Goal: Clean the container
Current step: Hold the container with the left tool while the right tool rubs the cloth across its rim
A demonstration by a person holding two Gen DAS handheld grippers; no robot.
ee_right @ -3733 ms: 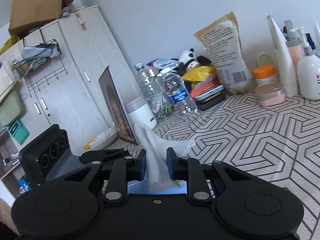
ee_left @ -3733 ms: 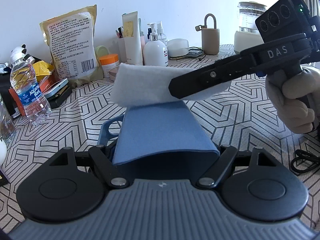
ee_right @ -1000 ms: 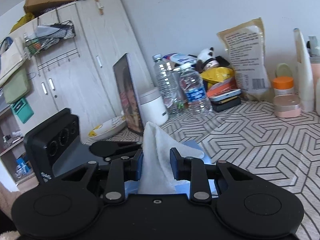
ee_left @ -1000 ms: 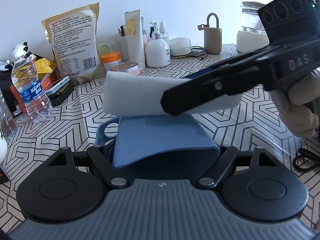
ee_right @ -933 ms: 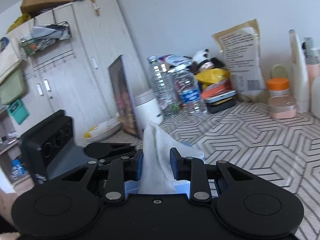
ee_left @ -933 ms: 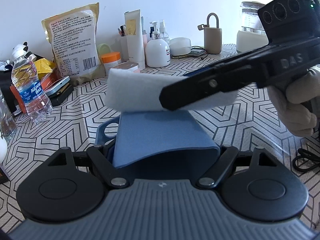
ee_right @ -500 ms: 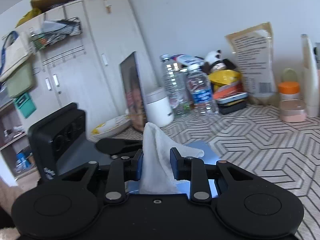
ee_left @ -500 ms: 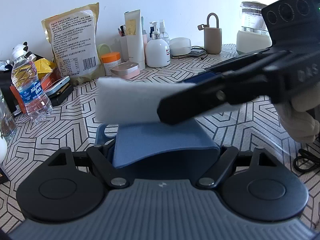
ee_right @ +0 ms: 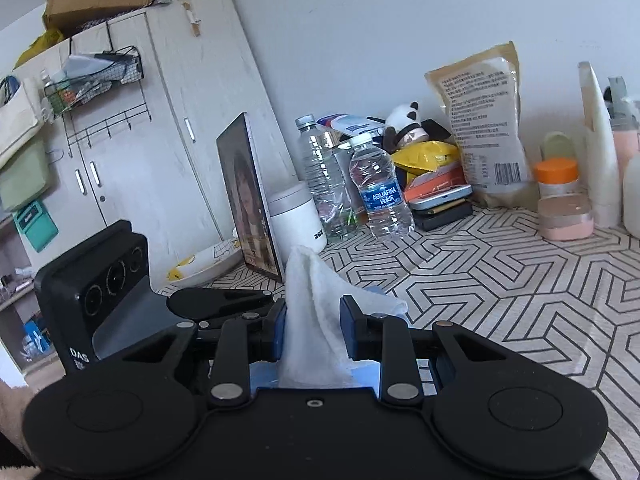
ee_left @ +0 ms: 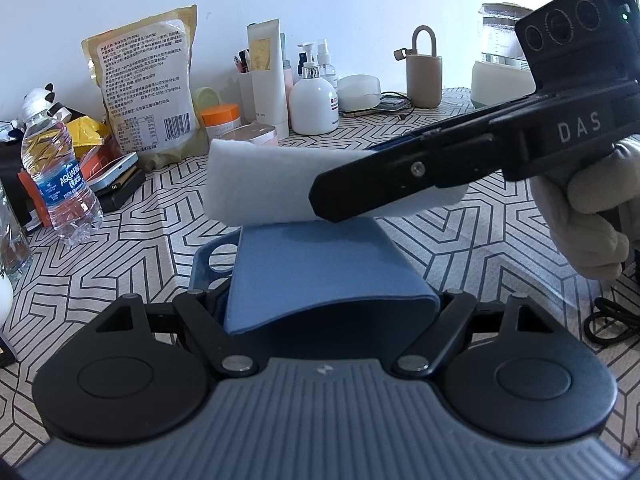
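Left wrist view: left gripper (ee_left: 332, 304) fingers clamp the blue container (ee_left: 316, 268), held over the patterned counter (ee_left: 472, 232), near its front edge. Right gripper (ee_left: 360, 196), in a gloved hand (ee_left: 588, 220), pinches a white cloth (ee_left: 260, 184) that lies across the container's far rim, probably touching it.

Right wrist view: right gripper (ee_right: 313, 334) fingers narrow, squeezing the cloth (ee_right: 316, 320); blue container (ee_right: 366, 374) shows just below. Water bottle (ee_right: 378, 192) stands at the counter's back edge.
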